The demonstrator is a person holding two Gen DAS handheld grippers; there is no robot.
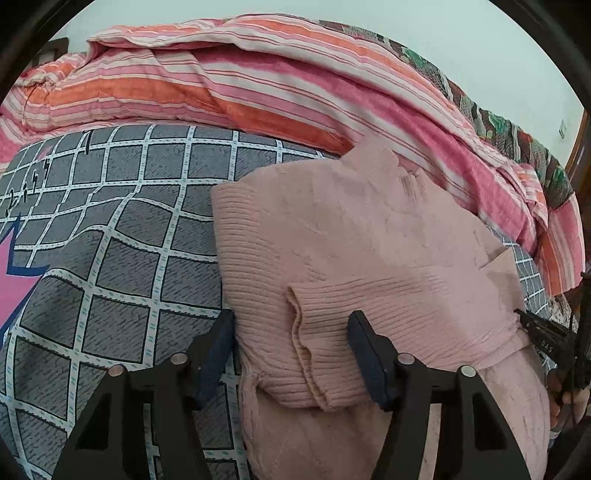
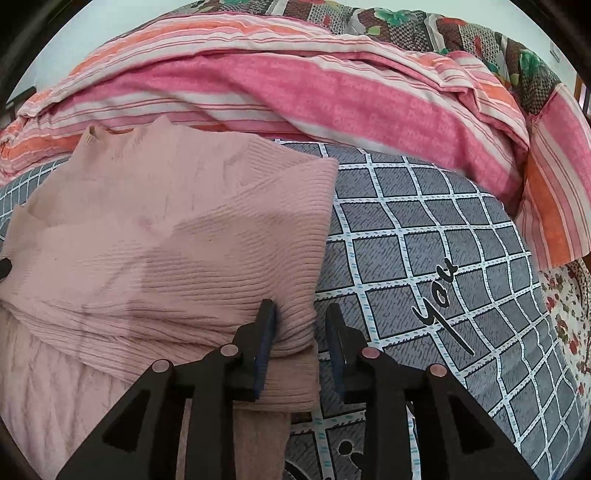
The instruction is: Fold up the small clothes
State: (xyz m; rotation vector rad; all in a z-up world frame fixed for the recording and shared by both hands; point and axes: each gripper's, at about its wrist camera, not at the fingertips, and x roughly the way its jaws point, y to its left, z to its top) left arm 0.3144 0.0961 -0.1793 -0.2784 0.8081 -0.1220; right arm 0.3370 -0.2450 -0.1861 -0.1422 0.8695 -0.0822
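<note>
A pale pink ribbed knit sweater (image 1: 369, 236) lies partly folded on the grey checked bedsheet (image 1: 122, 236). A ribbed sleeve cuff (image 1: 317, 339) lies folded over its near part. My left gripper (image 1: 291, 325) is open, its two fingers straddling that cuff and the sweater's near left edge. In the right wrist view the sweater (image 2: 166, 229) fills the left half. My right gripper (image 2: 301, 317) is open, with the sweater's bunched near right corner (image 2: 295, 332) between its fingers. The right gripper's black tip (image 1: 543, 328) shows at the sweater's right edge in the left wrist view.
A pink and orange striped quilt (image 1: 258, 85) is heaped along the far side of the bed, also in the right wrist view (image 2: 332, 96). A floral patterned blanket (image 2: 424, 29) lies behind it. Bare checked sheet (image 2: 443, 258) extends right of the sweater.
</note>
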